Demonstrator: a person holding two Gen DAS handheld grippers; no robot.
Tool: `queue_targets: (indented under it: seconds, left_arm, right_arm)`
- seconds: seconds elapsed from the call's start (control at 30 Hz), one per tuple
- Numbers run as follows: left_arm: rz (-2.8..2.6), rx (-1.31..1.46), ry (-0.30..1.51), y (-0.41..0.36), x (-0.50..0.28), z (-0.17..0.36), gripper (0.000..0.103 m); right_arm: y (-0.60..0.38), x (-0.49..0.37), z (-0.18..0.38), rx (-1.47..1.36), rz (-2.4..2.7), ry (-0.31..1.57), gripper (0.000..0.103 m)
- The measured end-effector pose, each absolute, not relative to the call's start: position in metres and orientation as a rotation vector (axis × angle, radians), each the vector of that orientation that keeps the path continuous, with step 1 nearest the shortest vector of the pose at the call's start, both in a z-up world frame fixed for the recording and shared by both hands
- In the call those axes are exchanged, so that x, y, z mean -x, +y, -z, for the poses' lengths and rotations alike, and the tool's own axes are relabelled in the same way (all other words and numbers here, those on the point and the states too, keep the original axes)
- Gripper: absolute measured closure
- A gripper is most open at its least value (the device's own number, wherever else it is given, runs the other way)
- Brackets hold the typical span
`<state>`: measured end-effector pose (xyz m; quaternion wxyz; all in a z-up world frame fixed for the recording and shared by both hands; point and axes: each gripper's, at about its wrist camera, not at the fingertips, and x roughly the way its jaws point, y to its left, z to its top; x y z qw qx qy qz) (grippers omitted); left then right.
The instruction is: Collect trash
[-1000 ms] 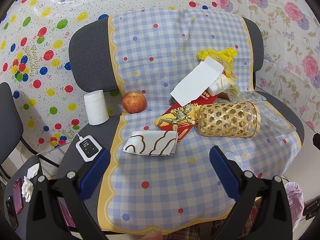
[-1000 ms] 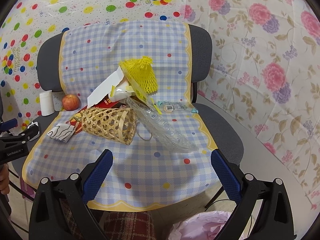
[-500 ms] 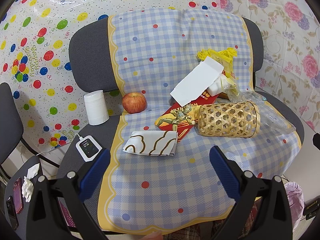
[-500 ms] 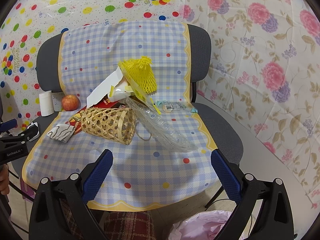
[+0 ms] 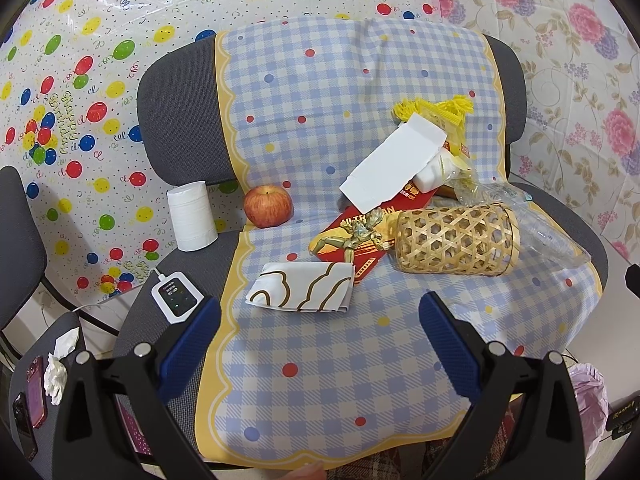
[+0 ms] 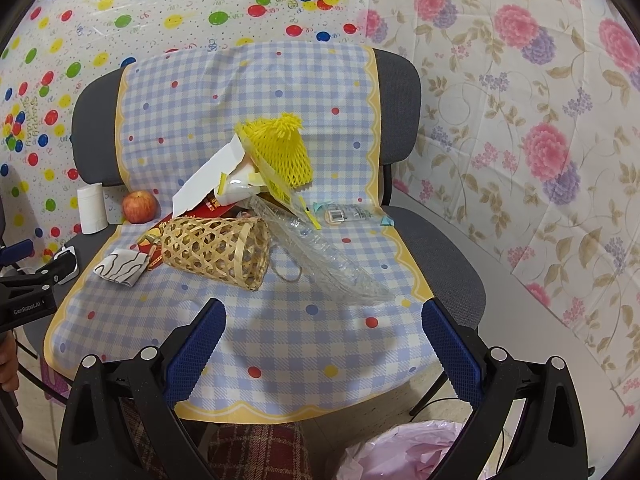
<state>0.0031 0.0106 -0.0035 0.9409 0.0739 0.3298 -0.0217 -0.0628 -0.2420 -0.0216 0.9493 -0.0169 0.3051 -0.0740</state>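
Observation:
Litter lies on a chair draped with a checked cloth (image 5: 320, 360) (image 6: 280, 340): a crushed clear plastic bottle (image 6: 320, 256) (image 5: 548, 232), yellow foam net (image 6: 280, 152) (image 5: 436, 110), torn white cardboard (image 5: 394, 168) (image 6: 208, 180), a red packet (image 5: 360, 232) and a folded brown-striped wrapper (image 5: 304, 292) (image 6: 120, 268). A woven bamboo basket (image 5: 456, 240) (image 6: 220, 248) lies on its side among them. My left gripper (image 5: 320, 320) and right gripper (image 6: 324, 324) both hover open over the seat's front, holding nothing. A pink trash bag (image 6: 404, 452) (image 5: 588, 396) sits below the seat.
An apple (image 5: 268, 206) (image 6: 139, 206), a white paper roll (image 5: 192, 216) (image 6: 92, 208) and a small white device (image 5: 176, 298) rest on the seat's left. A second chair with phones and tissue (image 5: 56, 364) stands at far left. Patterned sheets cover the walls.

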Motion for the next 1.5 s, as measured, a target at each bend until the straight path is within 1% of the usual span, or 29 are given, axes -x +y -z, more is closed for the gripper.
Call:
queue_targets:
  seconds: [0.53,0.83,0.9,1.07,1.23,1.3,1.33,1.5]
  left_arm:
    - [0.038,-0.151,0.677,0.01,-0.003,0.004,0.007]
    - [0.011,-0.102,0.744,0.024,-0.02,0.029,0.007]
    - [0.022,-0.119,0.754,0.02,-0.023,0.034,0.007]
    - [0.049,-0.159,0.771,0.005,-0.03,0.044,0.007]
    - [0.077,-0.163,0.785,-0.007,-0.037,0.051,0.007]
    - [0.103,-0.159,0.78,-0.013,-0.038,0.052,0.007]
    - [0.12,-0.154,0.782,-0.015,-0.039,0.053,0.007]
    - [0.104,-0.126,0.788,-0.007,-0.041,0.056,0.007]
  right_arm:
    - [-0.243,0.059,0.024,0.035,0.149,0.635,0.006]
    - [-0.262,0.038,0.039,-0.043,0.082,0.611,0.006]
    - [-0.263,0.035,0.04,-0.025,0.088,0.588,0.006]
    - [-0.268,0.019,0.052,0.058,0.123,0.643,0.007]
    - [-0.279,0.006,0.062,0.082,0.089,0.661,0.012]
    - [-0.281,0.002,0.065,0.095,0.076,0.677,0.032]
    - [-0.281,0.001,0.065,0.094,0.075,0.681,0.036]
    - [-0.281,0.005,0.066,0.078,0.044,0.656,0.034]
